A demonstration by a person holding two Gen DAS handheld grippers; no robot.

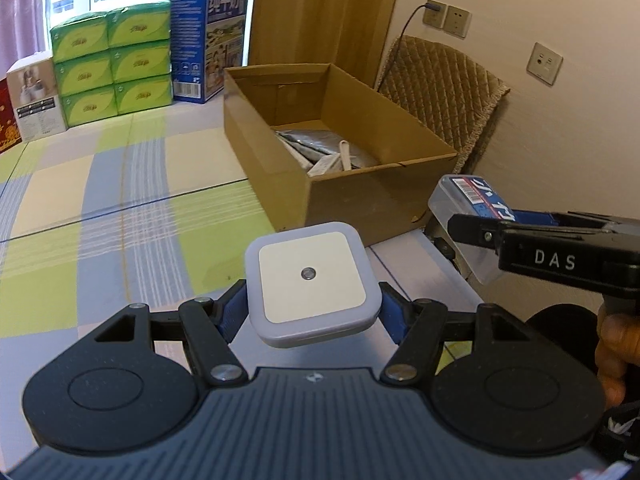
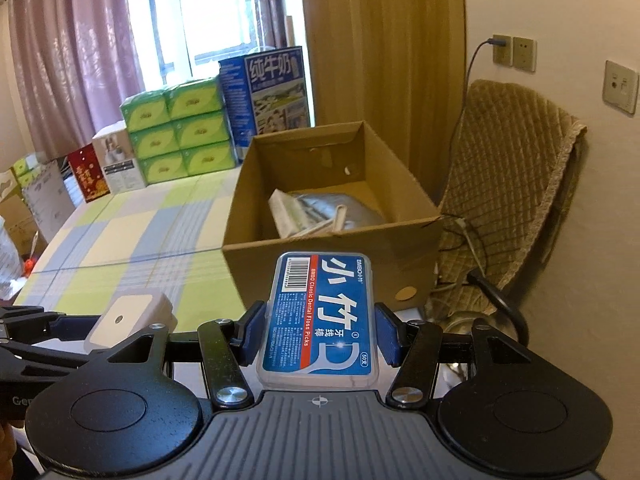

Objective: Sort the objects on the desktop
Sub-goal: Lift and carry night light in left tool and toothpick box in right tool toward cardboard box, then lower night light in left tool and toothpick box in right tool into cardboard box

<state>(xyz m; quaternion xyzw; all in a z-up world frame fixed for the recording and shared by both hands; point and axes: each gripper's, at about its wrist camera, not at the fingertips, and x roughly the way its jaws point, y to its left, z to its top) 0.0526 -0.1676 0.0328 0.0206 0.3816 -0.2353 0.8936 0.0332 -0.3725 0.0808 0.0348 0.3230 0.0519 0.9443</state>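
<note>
My left gripper (image 1: 312,312) is shut on a square white night light (image 1: 311,283) with a grey rim, held above the checked tablecloth. My right gripper (image 2: 320,332) is shut on a clear dental floss pick box (image 2: 320,316) with a blue label. Both are raised just in front of an open cardboard box (image 1: 360,196), which holds a grey bag (image 2: 340,208) and some white items. The floss pick box (image 1: 468,208) and right gripper show at the right of the left wrist view; the night light (image 2: 128,320) shows at the lower left of the right wrist view.
Stacked green tissue packs (image 1: 112,60) and a blue milk carton box (image 1: 208,40) stand at the far table edge near the window. A quilted chair (image 2: 512,184) stands by the wall to the right of the box. The checked tablecloth (image 1: 120,208) stretches to the left.
</note>
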